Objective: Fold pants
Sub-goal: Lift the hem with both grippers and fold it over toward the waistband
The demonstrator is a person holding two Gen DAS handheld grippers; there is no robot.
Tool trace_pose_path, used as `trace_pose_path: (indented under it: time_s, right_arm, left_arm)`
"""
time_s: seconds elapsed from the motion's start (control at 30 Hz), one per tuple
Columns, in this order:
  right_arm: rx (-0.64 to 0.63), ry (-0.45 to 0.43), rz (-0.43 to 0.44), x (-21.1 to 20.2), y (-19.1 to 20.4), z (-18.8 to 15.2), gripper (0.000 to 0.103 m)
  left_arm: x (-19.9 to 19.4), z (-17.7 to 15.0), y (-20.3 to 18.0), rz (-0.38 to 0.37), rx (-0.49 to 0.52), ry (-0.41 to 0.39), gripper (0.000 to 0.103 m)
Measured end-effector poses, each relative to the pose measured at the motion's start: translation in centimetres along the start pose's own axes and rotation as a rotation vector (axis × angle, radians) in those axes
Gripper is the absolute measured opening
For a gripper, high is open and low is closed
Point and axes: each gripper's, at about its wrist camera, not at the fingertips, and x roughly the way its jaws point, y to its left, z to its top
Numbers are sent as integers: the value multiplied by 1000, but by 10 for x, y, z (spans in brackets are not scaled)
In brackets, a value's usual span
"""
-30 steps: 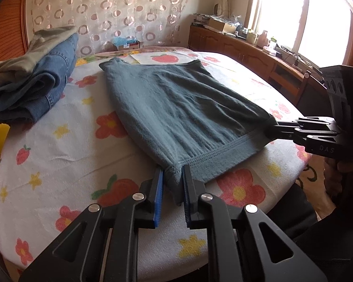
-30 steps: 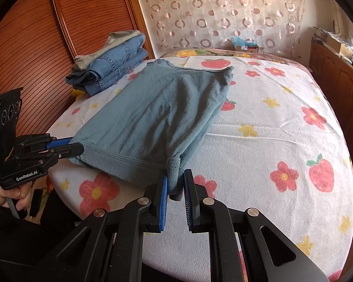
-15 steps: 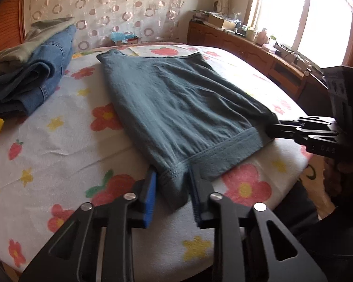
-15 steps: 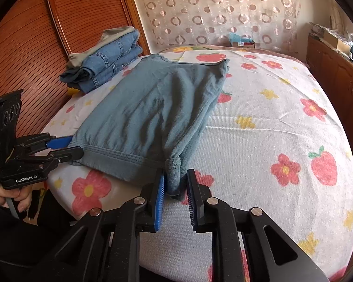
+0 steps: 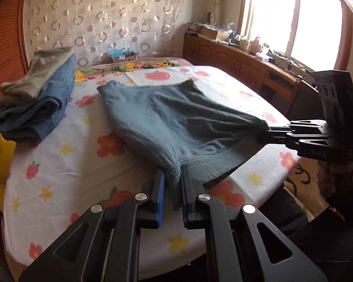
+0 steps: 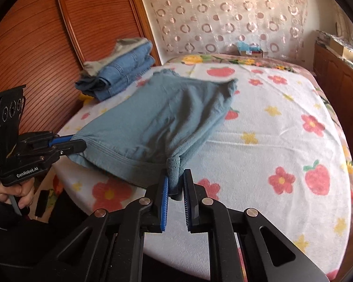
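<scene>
The teal pants (image 5: 176, 119) are spread on the flowered bed (image 5: 66, 164), their near hem raised off it. One hem corner is pinched in the left gripper (image 5: 172, 183), the other in the right gripper (image 6: 175, 181), both jaws having just been closing on cloth. The stacked clothes (image 5: 37, 101) at ten o'clock are blurred; the pants' underside is hidden.

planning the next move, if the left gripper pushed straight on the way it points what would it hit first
The left gripper is shut on a corner of the grey-blue pants, so it meets that cloth at once; beyond it, probably the flowered table cover, though depth is unclear.
</scene>
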Motion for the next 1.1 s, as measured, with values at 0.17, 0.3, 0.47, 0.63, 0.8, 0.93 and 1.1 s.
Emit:
trace_pose_path:
  time_s: [0.17, 0.3, 0.47, 0.63, 0.8, 0.93, 1.1]
  right_arm:
    - [15, -38, 14, -22, 1, 4, 12]
    - [8, -51, 21, -33, 5, 2, 12]
    - [-5, -59, 37, -38, 6, 3, 12]
    - [-14, -66, 21, -28, 0, 15, 12]
    - [-6, -77, 14, -13, -3, 26, 12]
    - [8, -71, 13, 2, -7, 34, 12]
    - [16, -72, 0, 25, -11, 47, 12]
  left_arm:
    - [-21, 9, -8, -13, 20, -45, 13]
    - [-28, 12, -9, -29, 20, -57, 13]
    - [-39, 17, -8, -42, 17, -81, 13]
    - [-31, 28, -1, -23, 13, -86, 13]
    - [-17, 36, 13, -9, -14, -77, 13]
    - [-5, 44, 21, 1, -24, -79, 13]
    - [14, 58, 28, 23, -21, -82, 13]
